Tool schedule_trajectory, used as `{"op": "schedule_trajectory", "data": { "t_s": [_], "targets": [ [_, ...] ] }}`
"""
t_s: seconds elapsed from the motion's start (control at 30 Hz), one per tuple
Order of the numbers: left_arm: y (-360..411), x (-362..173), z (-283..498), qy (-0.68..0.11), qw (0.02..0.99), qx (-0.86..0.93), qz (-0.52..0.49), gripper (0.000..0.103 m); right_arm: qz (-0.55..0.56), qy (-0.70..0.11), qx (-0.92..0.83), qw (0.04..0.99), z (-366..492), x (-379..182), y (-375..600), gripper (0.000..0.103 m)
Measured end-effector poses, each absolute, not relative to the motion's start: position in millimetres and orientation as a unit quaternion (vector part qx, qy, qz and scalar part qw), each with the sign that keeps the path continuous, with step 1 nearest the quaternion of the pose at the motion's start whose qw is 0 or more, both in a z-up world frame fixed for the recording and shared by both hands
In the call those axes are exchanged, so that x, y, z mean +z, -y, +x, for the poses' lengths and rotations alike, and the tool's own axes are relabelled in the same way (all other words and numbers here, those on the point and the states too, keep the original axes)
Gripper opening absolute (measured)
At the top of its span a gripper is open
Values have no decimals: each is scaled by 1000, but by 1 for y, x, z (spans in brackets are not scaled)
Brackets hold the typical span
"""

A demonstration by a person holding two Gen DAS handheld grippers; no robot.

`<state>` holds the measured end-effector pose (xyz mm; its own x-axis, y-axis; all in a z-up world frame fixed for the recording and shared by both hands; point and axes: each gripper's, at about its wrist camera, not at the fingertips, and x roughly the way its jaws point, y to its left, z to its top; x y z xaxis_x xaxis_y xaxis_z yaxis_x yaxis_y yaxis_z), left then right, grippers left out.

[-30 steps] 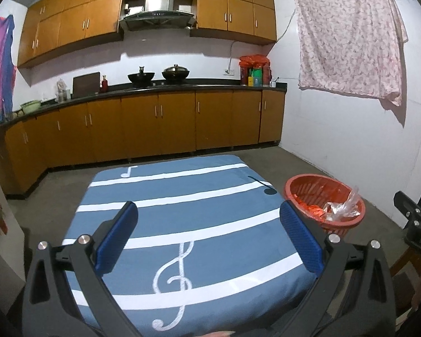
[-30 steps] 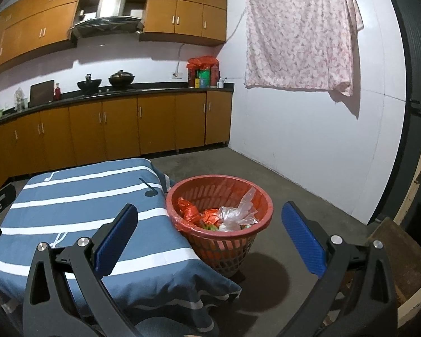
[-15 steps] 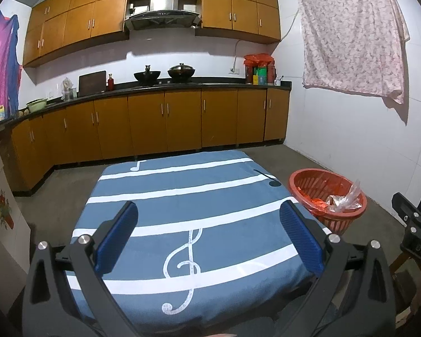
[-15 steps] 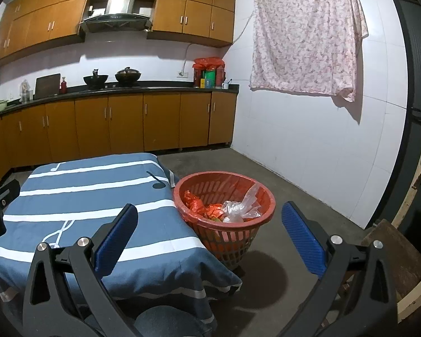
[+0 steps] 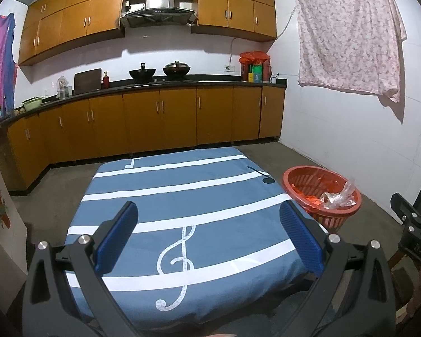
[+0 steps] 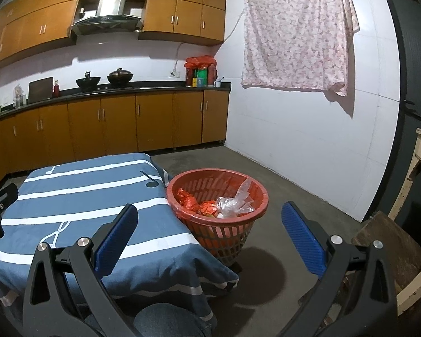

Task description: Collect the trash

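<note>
"DAS" on right hand-held gripper; rest of lettering cut off

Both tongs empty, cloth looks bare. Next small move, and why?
Probably none beyond lowering both to rest. The left tongs and right tongs are open and hold nothing. The blue striped cloth shows no trash on it, and the red basket on the floor beside the table already holds orange wrappers and a clear plastic bag.
</note>
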<state>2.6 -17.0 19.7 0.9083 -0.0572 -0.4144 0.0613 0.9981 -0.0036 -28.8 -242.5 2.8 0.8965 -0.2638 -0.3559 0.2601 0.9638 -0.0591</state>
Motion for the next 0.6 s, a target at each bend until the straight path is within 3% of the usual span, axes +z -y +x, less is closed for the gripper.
{"op": "schedule_trajectory", "data": {
  "t_s": [0.6],
  "targets": [
    [24,17,4,-221,975,-35,4,99,3,-199,-136,970,-27,-1,247,101]
  ]
}}
